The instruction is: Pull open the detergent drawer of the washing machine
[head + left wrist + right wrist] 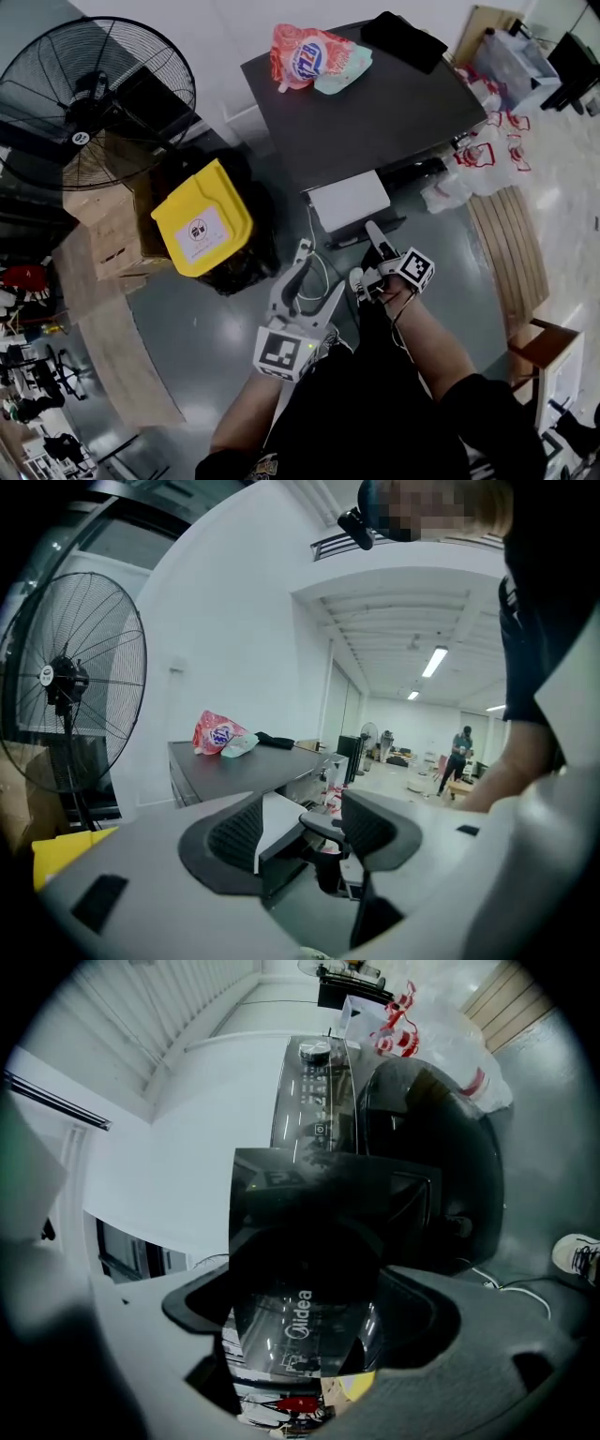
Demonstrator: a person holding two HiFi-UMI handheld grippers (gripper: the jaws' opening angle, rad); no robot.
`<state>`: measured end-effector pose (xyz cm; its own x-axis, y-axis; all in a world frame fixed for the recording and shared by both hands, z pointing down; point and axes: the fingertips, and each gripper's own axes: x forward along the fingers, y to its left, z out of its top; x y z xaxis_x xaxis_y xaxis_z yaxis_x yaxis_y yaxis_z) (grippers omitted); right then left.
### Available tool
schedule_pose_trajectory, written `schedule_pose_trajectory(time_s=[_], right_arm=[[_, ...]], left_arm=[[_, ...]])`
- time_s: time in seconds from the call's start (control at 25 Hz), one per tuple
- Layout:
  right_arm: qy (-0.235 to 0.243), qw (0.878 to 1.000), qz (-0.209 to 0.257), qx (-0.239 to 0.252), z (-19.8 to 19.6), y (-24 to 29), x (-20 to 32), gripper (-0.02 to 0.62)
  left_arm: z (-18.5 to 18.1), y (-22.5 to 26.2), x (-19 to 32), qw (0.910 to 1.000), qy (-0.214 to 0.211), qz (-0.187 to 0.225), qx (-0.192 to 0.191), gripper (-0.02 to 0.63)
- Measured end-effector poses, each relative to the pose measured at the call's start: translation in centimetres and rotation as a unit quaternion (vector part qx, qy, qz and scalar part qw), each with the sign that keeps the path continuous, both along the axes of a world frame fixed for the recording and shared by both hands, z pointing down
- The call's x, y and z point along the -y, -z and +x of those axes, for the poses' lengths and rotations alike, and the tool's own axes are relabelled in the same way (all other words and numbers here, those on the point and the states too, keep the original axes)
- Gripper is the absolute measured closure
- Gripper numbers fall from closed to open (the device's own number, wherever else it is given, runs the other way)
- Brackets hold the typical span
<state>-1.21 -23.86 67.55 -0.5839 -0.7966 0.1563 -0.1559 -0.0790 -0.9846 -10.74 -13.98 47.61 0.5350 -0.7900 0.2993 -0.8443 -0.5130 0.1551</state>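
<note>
Detergent drawer well out of the washing machine, right grip on its front.

I recorded the washing machine [375,103] with its detergent drawer [349,199] extended, white tray exposed. My right hand-held gripper [373,244] pinched the drawer's glossy front panel [309,1321]. My left hand-held gripper [317,272] hung near it, jaws spread, holding nothing. Risk, as I judged it: the slick panel could slip from the grip, or a skewed pull could jam the tray or drag it off its stop.
</note>
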Motion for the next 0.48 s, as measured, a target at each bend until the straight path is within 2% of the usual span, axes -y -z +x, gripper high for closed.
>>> schedule_pose_trajectory(time_s=[0.2,0.48], right_arm=[[-0.002,1.000,0.002,0.005,0.8,-0.1,-2.4,0.127],[-0.008,1.000,0.004,0.010,1.7,-0.4,-5.1,0.127]], left_arm=[[0.3,-0.1,-2.0,0.9997,-0.007,0.023,0.003,0.360],[1.2,-0.2,-4.3,0.9995,-0.023,0.020,0.001,0.360]])
